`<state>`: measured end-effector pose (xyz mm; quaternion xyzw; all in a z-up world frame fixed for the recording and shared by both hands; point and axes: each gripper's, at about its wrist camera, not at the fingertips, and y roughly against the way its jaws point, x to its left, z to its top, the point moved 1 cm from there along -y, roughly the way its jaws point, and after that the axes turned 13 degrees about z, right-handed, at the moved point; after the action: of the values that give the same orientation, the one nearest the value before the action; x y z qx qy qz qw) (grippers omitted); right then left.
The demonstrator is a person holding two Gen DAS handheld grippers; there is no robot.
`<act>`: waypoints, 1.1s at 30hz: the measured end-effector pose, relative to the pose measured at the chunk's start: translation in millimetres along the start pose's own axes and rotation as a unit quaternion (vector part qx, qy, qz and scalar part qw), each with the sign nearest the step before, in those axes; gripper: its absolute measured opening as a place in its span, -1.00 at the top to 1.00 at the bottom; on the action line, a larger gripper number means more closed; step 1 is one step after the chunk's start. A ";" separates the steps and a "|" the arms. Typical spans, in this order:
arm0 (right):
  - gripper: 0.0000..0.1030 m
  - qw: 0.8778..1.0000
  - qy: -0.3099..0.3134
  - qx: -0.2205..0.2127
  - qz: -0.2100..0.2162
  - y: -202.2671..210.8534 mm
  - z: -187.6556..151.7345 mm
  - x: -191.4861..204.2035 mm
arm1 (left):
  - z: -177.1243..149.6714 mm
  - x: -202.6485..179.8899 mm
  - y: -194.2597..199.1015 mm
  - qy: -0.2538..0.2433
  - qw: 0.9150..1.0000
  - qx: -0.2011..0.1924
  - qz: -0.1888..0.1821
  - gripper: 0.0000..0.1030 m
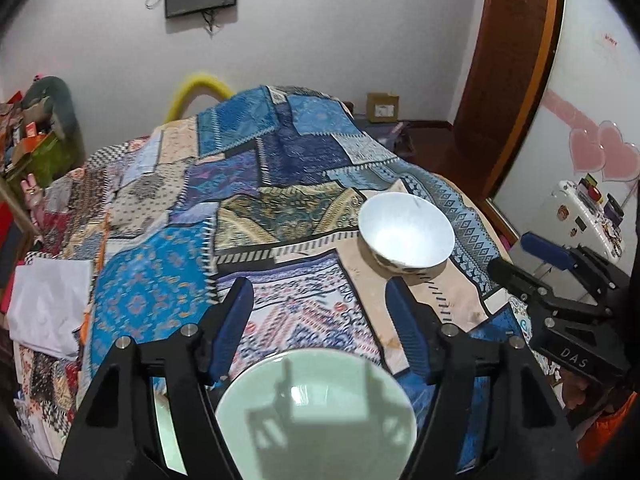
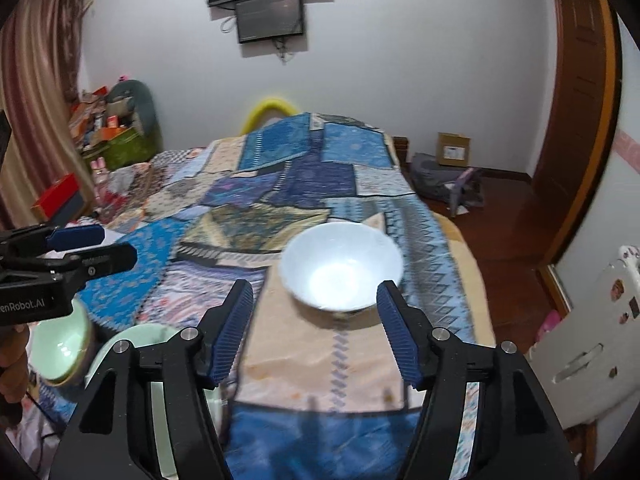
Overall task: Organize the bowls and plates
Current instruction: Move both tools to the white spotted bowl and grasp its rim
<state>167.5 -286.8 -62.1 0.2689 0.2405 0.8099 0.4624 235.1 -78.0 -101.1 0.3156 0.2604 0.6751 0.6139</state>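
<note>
A white bowl [image 1: 406, 236] stands upright on the patchwork blanket [image 1: 248, 184], ahead and to the right of my left gripper [image 1: 316, 284]. That gripper is open, with nothing between its blue pads. A pale green bowl [image 1: 316, 412] sits close under it, between the finger bases, untouched by the pads. My right gripper [image 2: 314, 286] is open too, and the white bowl [image 2: 340, 268] lies just beyond its fingertips. A green bowl [image 2: 60, 348] and a second green dish [image 2: 128, 340] sit at the lower left. Each gripper shows in the other's view: the right gripper [image 1: 516, 258], the left gripper [image 2: 116, 246].
The blanket covers a bed that falls away on the right to a wooden floor [image 2: 500, 216]. A white fridge [image 1: 580, 216] stands at the right by a brown door frame [image 1: 516, 80]. A white cloth [image 1: 48, 304] lies at the bed's left edge. Cluttered boxes [image 2: 108, 132] fill the left corner.
</note>
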 end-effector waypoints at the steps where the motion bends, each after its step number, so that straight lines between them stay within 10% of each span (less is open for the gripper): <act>1: -0.19 1.000 -0.002 0.002 -0.003 -2.1 0.9 -4.3 | 3.0 -4.2 -7.3 -0.002 1.000 0.004 -0.002 -0.32; 15: -0.21 0.997 -0.062 0.037 0.008 -57.0 -4.4 -76.3 | 27.3 -53.6 -116.7 -0.009 0.997 0.078 -0.027 -0.32; 27: 0.24 0.994 -0.081 0.067 0.029 -96.0 -8.9 -99.0 | 34.9 -75.2 -169.0 -0.020 0.995 0.094 -0.019 -0.29; 33: 0.53 0.992 -0.091 0.076 0.037 -109.5 -8.9 -106.7 | 35.5 -83.3 -190.0 -0.030 0.993 0.111 -0.024 0.05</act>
<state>275.2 -331.7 -161.3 0.3846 0.2483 0.7779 0.4306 391.8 -141.0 -226.8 0.3956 0.3224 0.6176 0.5984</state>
